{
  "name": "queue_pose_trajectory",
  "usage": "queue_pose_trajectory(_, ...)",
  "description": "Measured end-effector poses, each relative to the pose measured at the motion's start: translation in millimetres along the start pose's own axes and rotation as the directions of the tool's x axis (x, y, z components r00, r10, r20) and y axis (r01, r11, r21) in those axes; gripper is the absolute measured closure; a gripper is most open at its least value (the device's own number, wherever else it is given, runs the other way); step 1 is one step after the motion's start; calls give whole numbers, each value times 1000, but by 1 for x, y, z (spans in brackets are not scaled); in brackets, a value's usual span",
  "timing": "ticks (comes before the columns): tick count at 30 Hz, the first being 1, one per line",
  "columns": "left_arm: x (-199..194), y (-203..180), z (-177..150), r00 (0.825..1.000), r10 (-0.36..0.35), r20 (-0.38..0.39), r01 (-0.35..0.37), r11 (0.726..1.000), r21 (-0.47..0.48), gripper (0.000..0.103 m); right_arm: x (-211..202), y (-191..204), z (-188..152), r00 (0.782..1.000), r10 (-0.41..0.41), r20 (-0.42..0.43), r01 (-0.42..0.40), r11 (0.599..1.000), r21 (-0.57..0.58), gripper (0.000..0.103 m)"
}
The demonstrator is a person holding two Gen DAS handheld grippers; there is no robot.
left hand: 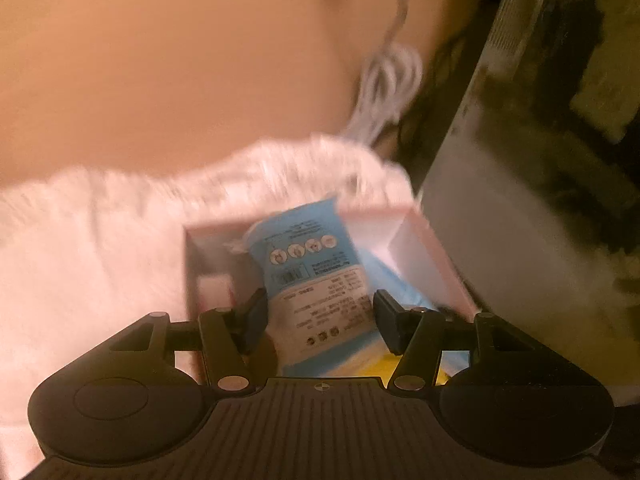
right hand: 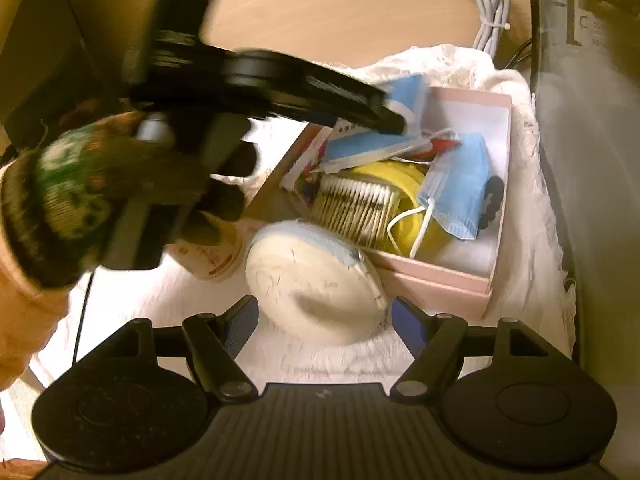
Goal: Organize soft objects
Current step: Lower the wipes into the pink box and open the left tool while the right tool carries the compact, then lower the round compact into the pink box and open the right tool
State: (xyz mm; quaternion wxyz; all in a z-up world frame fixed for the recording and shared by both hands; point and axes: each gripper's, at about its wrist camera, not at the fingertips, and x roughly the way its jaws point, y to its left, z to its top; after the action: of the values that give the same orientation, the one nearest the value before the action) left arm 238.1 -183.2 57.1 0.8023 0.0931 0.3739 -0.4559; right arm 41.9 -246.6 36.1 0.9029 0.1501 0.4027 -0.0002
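Observation:
A pink box (right hand: 436, 280) sits on a white fluffy cloth (right hand: 532, 216). It holds blue face masks (right hand: 460, 188), a pack of cotton swabs (right hand: 356, 204) and a yellow item (right hand: 404, 176). My left gripper (left hand: 320, 316) is over the box, jaws open, with a blue-and-white packet (left hand: 312, 276) between the fingers; it also shows in the right wrist view (right hand: 396, 120). My right gripper (right hand: 324, 320) is open, just short of a white round puff case (right hand: 312, 284) that lies in front of the box.
A coiled white cable (right hand: 492, 4) lies on the wooden tabletop (right hand: 340, 8) behind the cloth. A grey appliance wall (right hand: 592, 200) stands to the right. A small pink-labelled cup (right hand: 212, 256) sits left of the puff case.

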Motion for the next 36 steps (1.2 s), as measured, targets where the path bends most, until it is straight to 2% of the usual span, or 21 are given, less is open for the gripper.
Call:
queue_pose_trajectory(1, -12, -1, 0, 1000, 5, 25, -6, 1000, 17, 43, 0, 1, 0, 1000, 1, 13, -1, 1000, -8, 28)
queue_pose_trajectory(3, -32, -3, 2, 999, -4, 44, 2, 999, 36, 43, 1, 2, -1, 1000, 10, 24, -10, 1000, -27, 18)
queue_pose_trajectory(7, -76, -5, -16, 996, -24, 90, 22, 999, 30, 43, 16, 0, -4, 1000, 22, 4, -22, 1000, -18, 17)
queue_pose_trajectory(10, -108, -1, -43, 992, -37, 124, 37, 999, -2, 43, 24, 1, -7, 1000, 13, 22, -13, 1000, -10, 17)
queue_pose_trajectory(17, -161, 6, -114, 991, -43, 125, 55, 994, -99, 43, 40, 30, -10, 999, -15, 50, 23, 988, -150, 17)
queue_pose_trajectory(19, -168, 12, -128, 992, -36, 122, 52, 989, -138, 43, 41, 40, -13, 997, -27, 72, 39, 983, -180, 20)
queue_pose_trajectory(20, -170, 15, -134, 992, -32, 125, 51, 986, -158, 43, 39, 45, -15, 996, -24, 87, 41, 979, -199, 27)
queue_pose_trajectory(21, -174, 18, -140, 991, -29, 130, 52, 983, -177, 43, 35, 51, -18, 995, -17, 98, 39, 974, -224, 39)
queue_pose_trajectory(23, -177, 24, -153, 992, -25, 127, 51, 976, -211, 43, 29, 62, -23, 996, 6, 91, 19, 961, -276, 56)
queue_pose_trajectory(25, -177, 27, -164, 994, -13, 111, 38, 973, -228, 43, 21, 73, -32, 996, 32, 84, -3, 946, -325, 58)
queue_pose_trajectory(28, -179, 33, -180, 995, -7, 102, 34, 965, -260, 43, 17, 87, -41, 996, 28, 84, 5, 928, -372, 58)
queue_pose_trajectory(36, -189, 48, -200, 995, 22, 94, 9, 949, -317, 43, 44, 99, -29, 994, -45, 96, 76, 931, -357, 53)
